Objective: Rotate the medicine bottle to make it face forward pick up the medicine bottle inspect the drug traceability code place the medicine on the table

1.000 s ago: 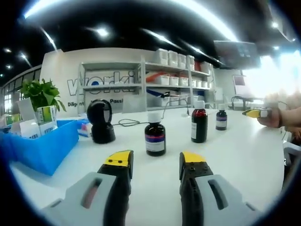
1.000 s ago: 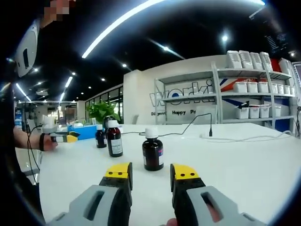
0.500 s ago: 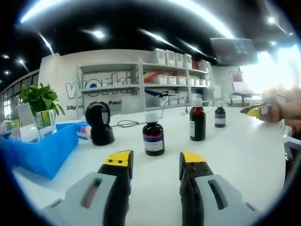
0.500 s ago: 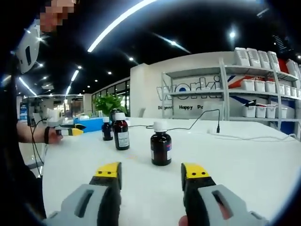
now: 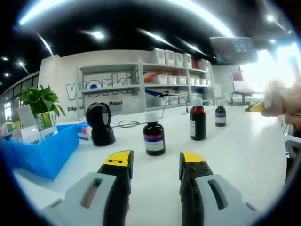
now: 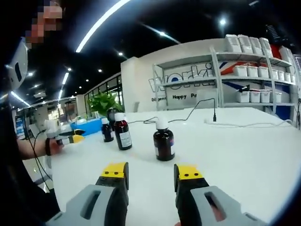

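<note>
Three medicine bottles stand upright in a row on the white table (image 5: 244,155); left gripper (image 5: 155,159) spread and empty, aimed at nearest bottle (image 5: 154,133), right gripper (image 6: 149,171) likewise spread toward its nearest bottle (image 6: 163,140), apparently lining up the rotate step.

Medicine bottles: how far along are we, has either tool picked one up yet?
Nothing looks done. Three medicine bottles stand upright on the white table, none held. In hand: the left tool is open and aimed at the nearest one; the right tool is open before another bottle. Rotating, lifting, code inspection and placing all remain.
</note>
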The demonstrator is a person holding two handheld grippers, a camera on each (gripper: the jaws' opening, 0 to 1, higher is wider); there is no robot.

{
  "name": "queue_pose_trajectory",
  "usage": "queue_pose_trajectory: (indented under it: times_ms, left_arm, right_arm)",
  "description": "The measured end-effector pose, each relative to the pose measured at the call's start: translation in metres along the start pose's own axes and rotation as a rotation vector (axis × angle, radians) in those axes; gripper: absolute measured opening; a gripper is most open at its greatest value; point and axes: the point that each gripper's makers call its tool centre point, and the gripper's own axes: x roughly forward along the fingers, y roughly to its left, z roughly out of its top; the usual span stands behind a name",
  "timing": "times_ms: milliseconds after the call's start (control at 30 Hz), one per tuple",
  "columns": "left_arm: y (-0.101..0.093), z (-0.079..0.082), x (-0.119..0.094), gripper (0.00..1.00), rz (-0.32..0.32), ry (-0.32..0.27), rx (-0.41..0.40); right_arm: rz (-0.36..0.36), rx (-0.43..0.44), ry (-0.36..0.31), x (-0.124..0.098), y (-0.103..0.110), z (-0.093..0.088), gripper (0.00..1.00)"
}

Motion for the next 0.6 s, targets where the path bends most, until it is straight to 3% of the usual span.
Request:
queue_pose_trajectory:
  times_ms: [67,133,333,533,600]
  left_arm:
    - [0.001,0.000,0.000,0.31,0.003,0.001,-0.001]
    - [0.001,0.000,0.000,0.31,0.003,-0.001,-0.004]
    - [0.001,0.001,0.000,0.31,0.000,-0.009,-0.013]
    - [0.001,0.003,0.000,0.31,-0.005,-0.015,-0.021]
    - [0.000,0.003,0.000,0.31,-0.008,-0.016,-0.022]
  right_arm:
    - [-0.002,-0.025,0.002,0.002,0.000,0.007,0.41]
    - [-0.004,-0.066,0.049,0.005,-0.004,0.007,0.46]
    - [0.020,-0.076,0.047,0.021,-0.005,0.018,0.35]
    - [0.061,-0.111,0.035,0.039,-0.009,0.025,0.37]
    - [0.080,-0.159,0.037,0.044,-0.013,0.025,0.37]
